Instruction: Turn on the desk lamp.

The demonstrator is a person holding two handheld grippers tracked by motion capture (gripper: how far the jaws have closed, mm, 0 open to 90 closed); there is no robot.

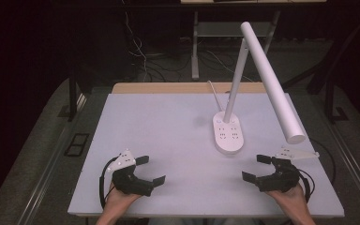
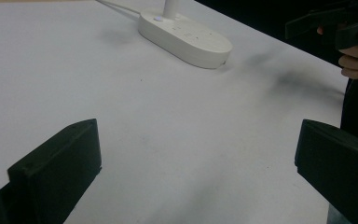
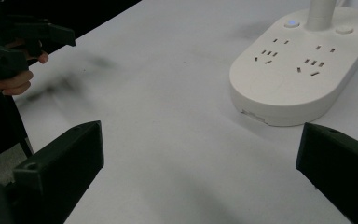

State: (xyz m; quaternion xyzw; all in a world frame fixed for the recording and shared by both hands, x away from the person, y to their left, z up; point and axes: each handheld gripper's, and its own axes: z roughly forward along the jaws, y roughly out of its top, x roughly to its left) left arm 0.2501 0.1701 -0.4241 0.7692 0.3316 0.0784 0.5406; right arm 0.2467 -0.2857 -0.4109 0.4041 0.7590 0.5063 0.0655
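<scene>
A white desk lamp stands on the table, its oval base point(image 1: 228, 134) carrying power sockets and two small buttons. A slim stem rises from the base to a long white tube head point(image 1: 272, 78) that slopes down to the right. The base also appears in the left gripper view point(image 2: 185, 33) and close up in the right gripper view point(image 3: 298, 65). My left gripper point(image 1: 150, 169) rests open near the table's front left, empty. My right gripper point(image 1: 256, 168) sits open at the front right, just below the base, with nothing between its jaws.
The white tabletop point(image 1: 168, 136) has a wooden strip along its far edge. A white cord point(image 1: 214, 96) runs from the lamp base toward the back. Dark floor with cables and metal frame legs point(image 1: 195, 51) lies beyond the table.
</scene>
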